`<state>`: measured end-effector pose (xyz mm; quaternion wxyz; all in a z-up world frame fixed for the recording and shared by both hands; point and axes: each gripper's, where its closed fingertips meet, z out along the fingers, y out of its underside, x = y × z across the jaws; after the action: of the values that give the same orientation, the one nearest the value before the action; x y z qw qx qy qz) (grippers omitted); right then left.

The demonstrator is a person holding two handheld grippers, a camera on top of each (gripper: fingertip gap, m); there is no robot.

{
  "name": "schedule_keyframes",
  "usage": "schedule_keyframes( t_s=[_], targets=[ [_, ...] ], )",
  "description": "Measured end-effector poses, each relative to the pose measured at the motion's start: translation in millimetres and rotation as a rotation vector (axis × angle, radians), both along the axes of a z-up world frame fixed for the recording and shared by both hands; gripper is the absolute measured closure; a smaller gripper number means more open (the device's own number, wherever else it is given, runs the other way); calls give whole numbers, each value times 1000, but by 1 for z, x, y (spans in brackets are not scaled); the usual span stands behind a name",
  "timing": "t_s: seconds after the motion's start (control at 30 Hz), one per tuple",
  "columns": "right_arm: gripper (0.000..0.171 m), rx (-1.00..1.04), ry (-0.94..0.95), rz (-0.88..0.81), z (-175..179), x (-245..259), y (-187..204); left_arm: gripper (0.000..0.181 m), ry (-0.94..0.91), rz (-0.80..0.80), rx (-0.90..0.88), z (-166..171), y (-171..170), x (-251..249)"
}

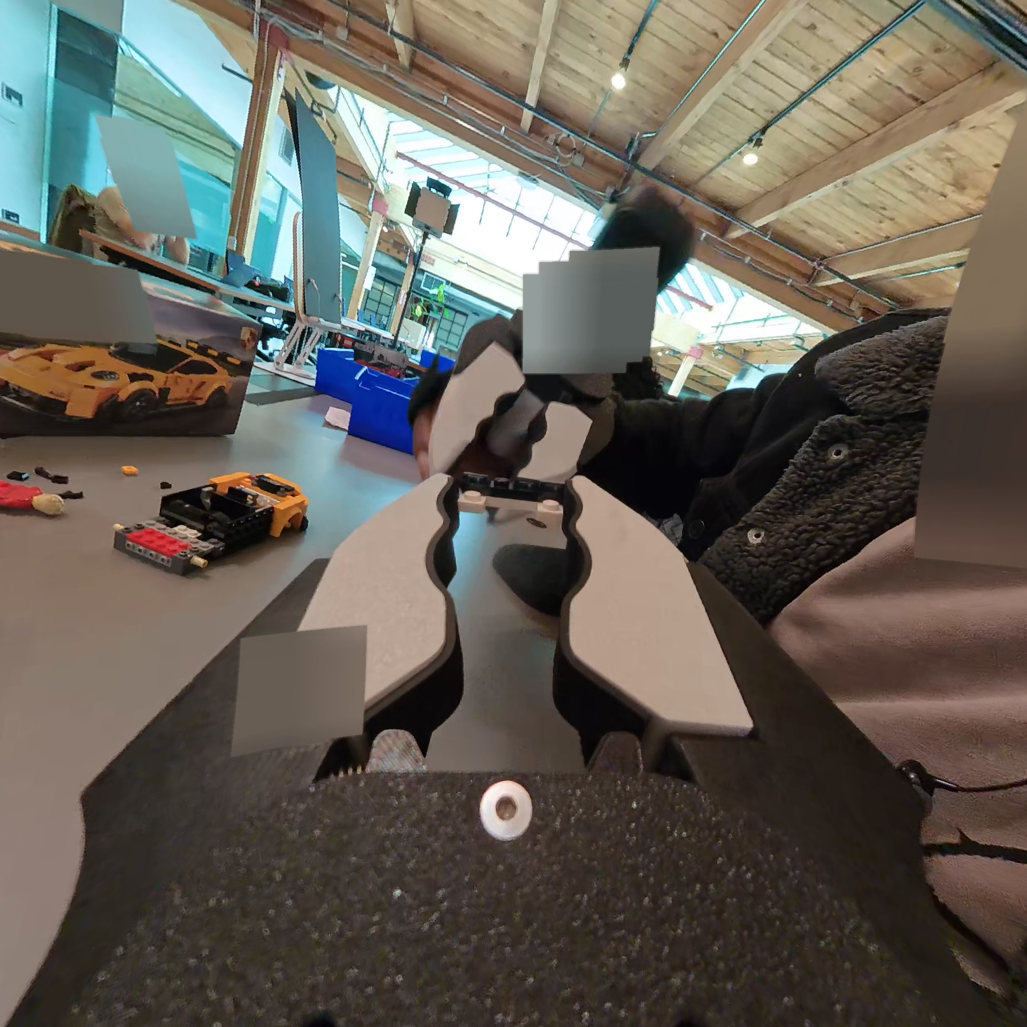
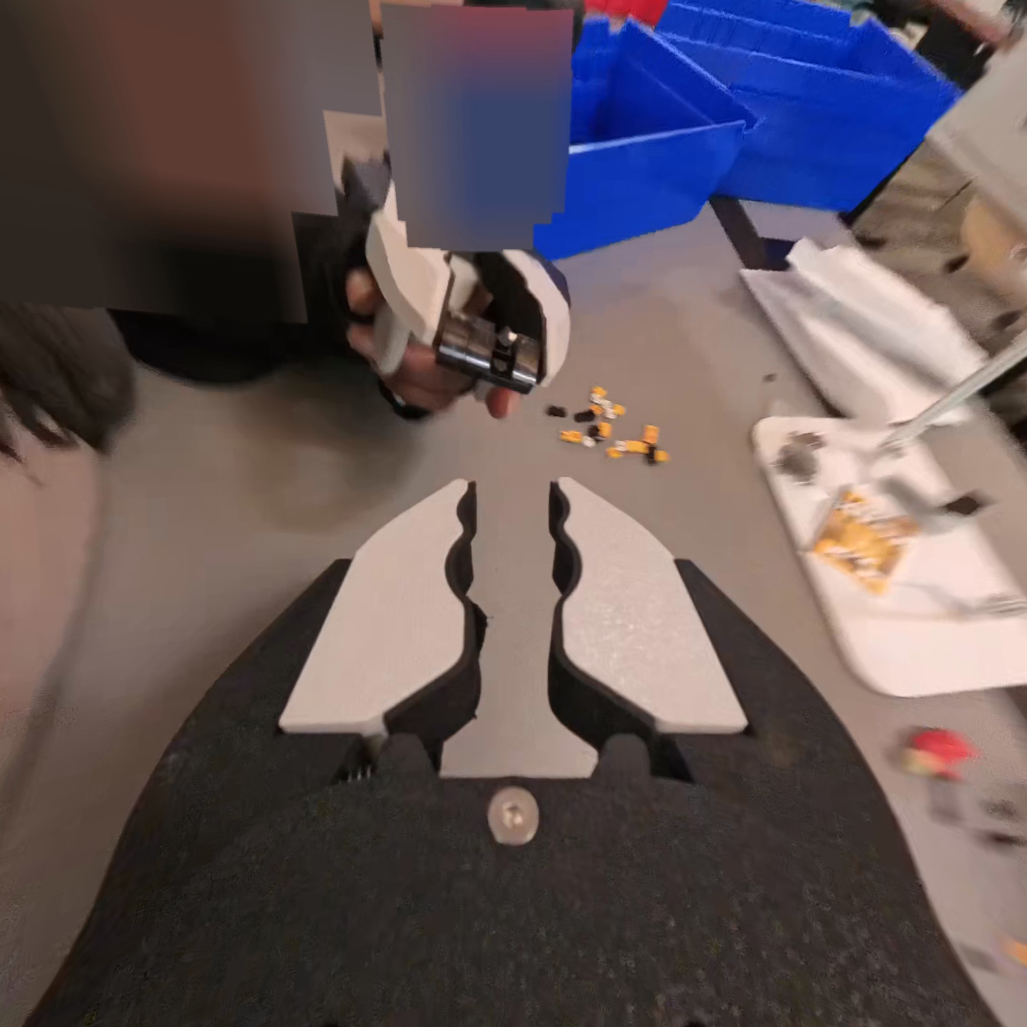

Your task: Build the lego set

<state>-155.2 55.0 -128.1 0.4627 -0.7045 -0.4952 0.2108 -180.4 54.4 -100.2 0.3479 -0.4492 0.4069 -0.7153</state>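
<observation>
The left gripper (image 1: 511,494) clamps a small black-and-white subassembly (image 1: 508,496) above the table (image 1: 166,639), the right gripper (image 2: 512,489) hangs empty and parted, while the half-built car (image 1: 214,519) at left and loose bricks (image 2: 611,430) suggest much building remains.

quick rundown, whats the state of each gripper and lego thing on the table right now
left gripper: shut on a black and white lego piece, held above the table
right gripper: open, empty
lego car: partly built, resting on the grey table
loose orange and black pieces: scattered, unattached
blue bins: open-topped
lego box: standing upright
</observation>
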Motion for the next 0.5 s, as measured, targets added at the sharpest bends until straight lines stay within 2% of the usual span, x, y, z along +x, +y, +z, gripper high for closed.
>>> schedule_keyframes(
  t_s=[0.03,0.13,0.2,0.3,0.5],
  targets=[
    [146,-84,111,-18,0,-6,-2,146,-13,4,3,1,0,-1],
    [144,-432,507,15,13,-23,-12,146,-41,14,26,4,-1,-1],
    [146,-617,687,40,20,-28,-11,146,-39,22,56,3,-4,0],
    [149,-689,745,76,25,-33,-12,146,-19,44,123,-1,-7,3],
    [152,-614,659,72,28,-31,-9,146,45,130,265,-7,-5,6]
  ],
)
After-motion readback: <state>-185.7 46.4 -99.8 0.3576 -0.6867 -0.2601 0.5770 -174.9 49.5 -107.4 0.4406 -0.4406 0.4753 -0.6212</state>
